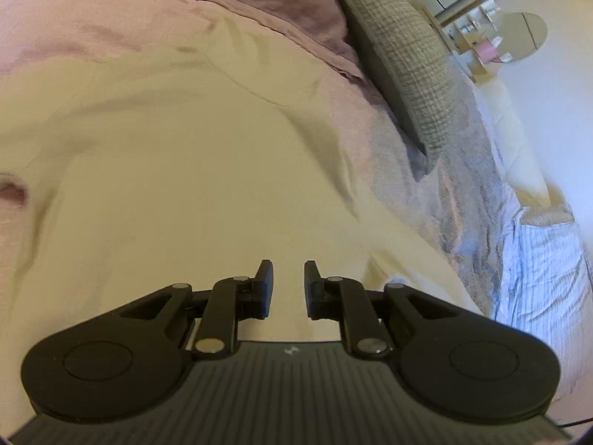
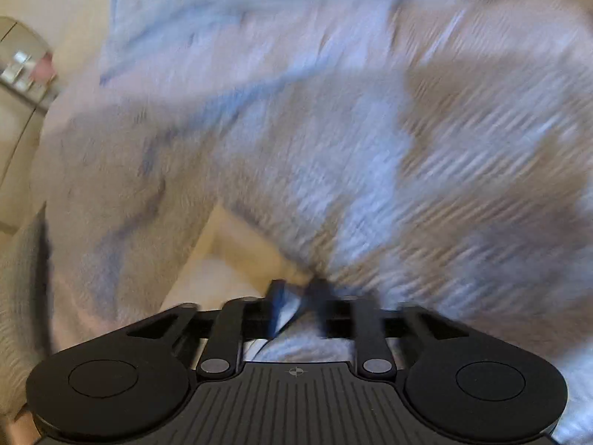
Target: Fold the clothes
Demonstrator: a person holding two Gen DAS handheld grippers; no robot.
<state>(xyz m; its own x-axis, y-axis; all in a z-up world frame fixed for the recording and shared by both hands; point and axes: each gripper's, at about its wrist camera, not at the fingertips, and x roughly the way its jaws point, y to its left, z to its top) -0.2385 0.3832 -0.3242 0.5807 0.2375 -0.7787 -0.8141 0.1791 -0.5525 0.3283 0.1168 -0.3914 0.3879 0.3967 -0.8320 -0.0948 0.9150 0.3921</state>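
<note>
A cream garment [image 1: 178,170] lies spread on the bed in the left wrist view. My left gripper [image 1: 288,285] hovers over its near part, jaws a little apart and empty. In the right wrist view a pale blue-and-white striped garment [image 2: 370,155] fills the frame, blurred by motion. My right gripper [image 2: 298,304] is shut on a fold of this striped cloth, which bunches between the fingers. The striped garment also shows at the right edge of the left wrist view [image 1: 545,278].
A mauve bedcover [image 1: 111,18] lies under the cream garment. A grey waffle-knit cushion [image 1: 404,74] leans at the right. A round mirror and shelf [image 1: 511,40] stand beyond the bed. A cream cloth [image 2: 237,244] shows beneath the striped garment.
</note>
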